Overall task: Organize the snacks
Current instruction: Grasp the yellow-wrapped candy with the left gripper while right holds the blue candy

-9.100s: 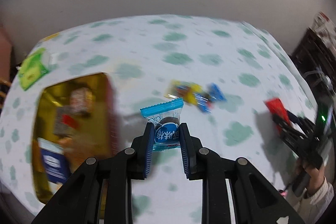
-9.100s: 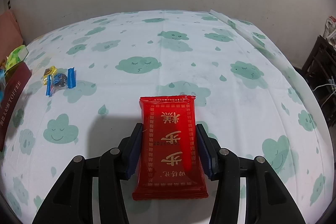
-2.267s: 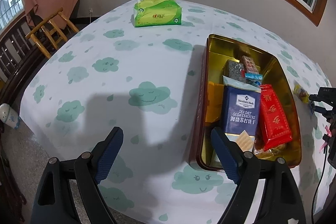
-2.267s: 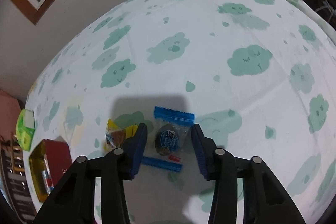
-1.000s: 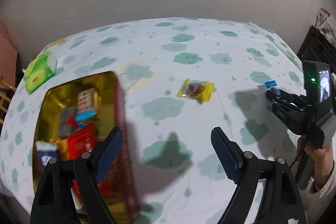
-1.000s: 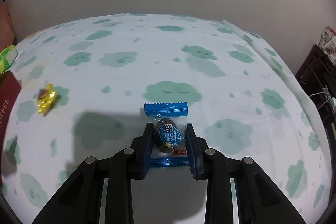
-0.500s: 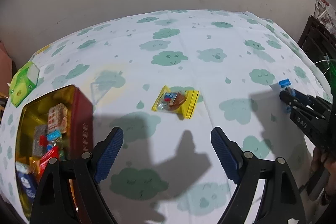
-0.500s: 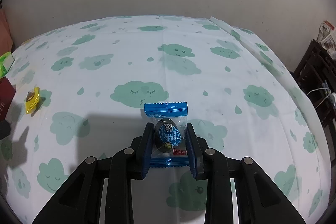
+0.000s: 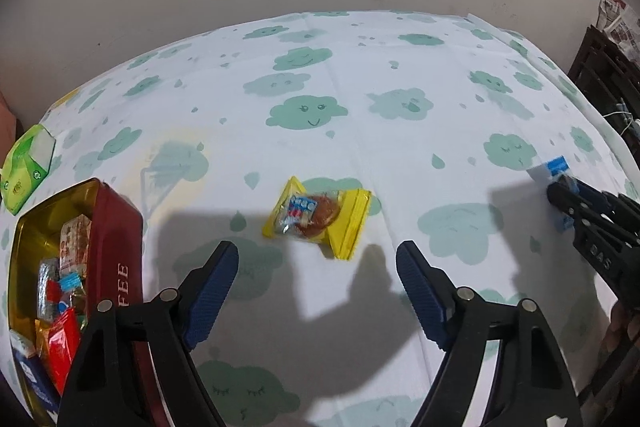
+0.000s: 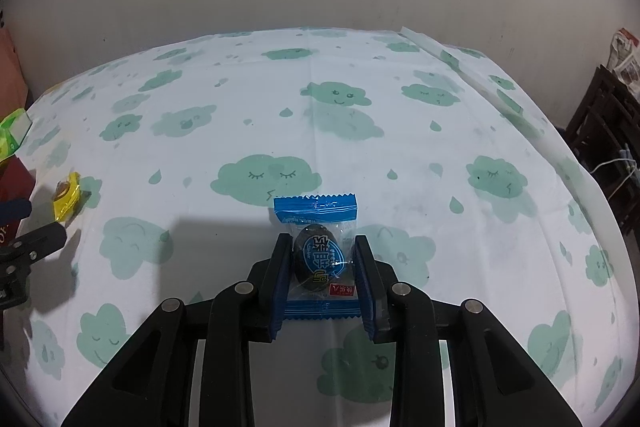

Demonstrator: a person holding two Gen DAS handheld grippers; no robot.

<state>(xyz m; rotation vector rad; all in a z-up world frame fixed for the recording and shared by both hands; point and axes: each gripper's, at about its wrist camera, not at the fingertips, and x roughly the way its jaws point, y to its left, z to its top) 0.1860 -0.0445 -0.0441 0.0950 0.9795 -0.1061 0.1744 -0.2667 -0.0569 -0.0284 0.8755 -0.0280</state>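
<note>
1. Left claw [image 9: 318, 291] hangs over the surface [image 9: 400, 131] with its jaws wide apart and nothing between them; I judge this the arm for the next pick.
2. Tin [image 9: 116, 239] sits at the left claw's near left, open, gold inside, with several snacks already in it. It lies closer to the left claw than to the right one.
3. Right claw [image 10: 322, 277] is clamped on the blue candy [image 10: 318, 255], held above the surface. The wrapper's long axis runs straight away from the wrist, and the pads grip its middle across the short way.
4. Yellow snack [image 9: 316, 215] lies flat on the surface just ahead of the left claw's open gap, a little left of its centre line. Its long axis runs roughly crosswise to the fingers, slightly tilted, so a straight advance would likely bracket the ends unless the wrist turns.
5. From the right wrist view the yellow snack is far off to the left, so the left arm is clearly nearer.
</note>
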